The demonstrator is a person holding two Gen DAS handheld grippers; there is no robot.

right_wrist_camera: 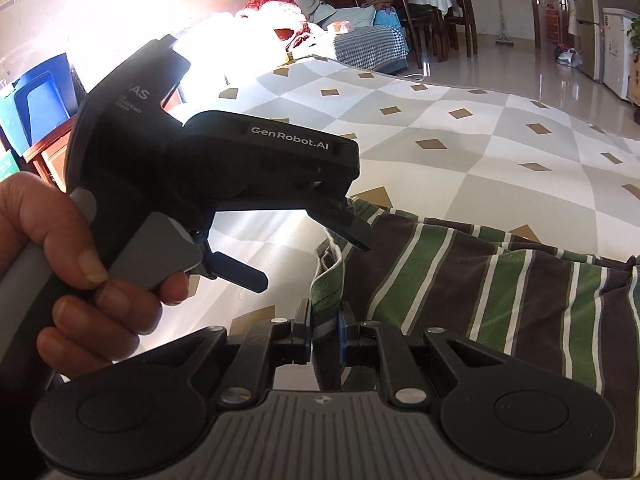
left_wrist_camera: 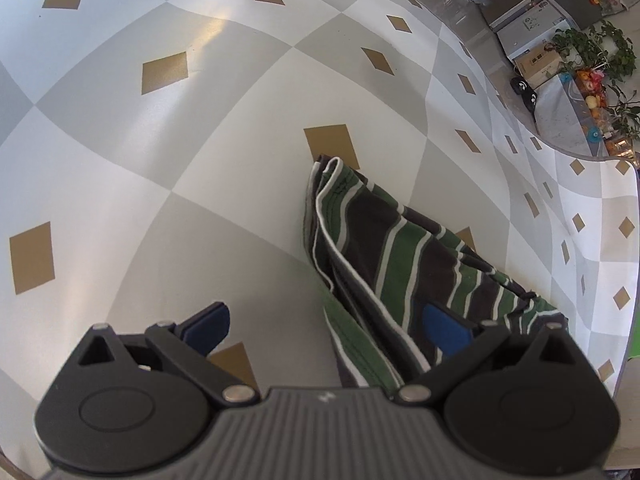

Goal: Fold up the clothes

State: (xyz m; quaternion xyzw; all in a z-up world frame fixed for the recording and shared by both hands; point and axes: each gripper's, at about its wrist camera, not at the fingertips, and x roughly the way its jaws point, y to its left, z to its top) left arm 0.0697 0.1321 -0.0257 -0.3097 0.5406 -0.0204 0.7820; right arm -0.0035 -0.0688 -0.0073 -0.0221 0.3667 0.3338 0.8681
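Observation:
A folded garment (left_wrist_camera: 380, 248) with green, dark brown and white stripes lies on a grey-and-white checkered cover (left_wrist_camera: 180, 140) dotted with gold diamonds. My left gripper (left_wrist_camera: 326, 314) is open wide just above the garment's near corner. Its right pad (left_wrist_camera: 444, 330) is over the cloth and its left pad (left_wrist_camera: 208, 330) is over bare cover. In the right wrist view my right gripper (right_wrist_camera: 325, 332) is shut on the garment's (right_wrist_camera: 460, 280) layered edge. There the left gripper (right_wrist_camera: 314, 263) shows from the side, open, held by a hand (right_wrist_camera: 80, 264).
The cover's (right_wrist_camera: 440, 136) far edge drops to a glossy floor (right_wrist_camera: 520, 64). Beyond it are a sofa with blankets (right_wrist_camera: 360, 40), dining chairs (right_wrist_camera: 460, 12), a fridge (right_wrist_camera: 584, 12) and a blue bin (right_wrist_camera: 36, 104). Plants and boxes (left_wrist_camera: 580, 60) stand past the edge in the left wrist view.

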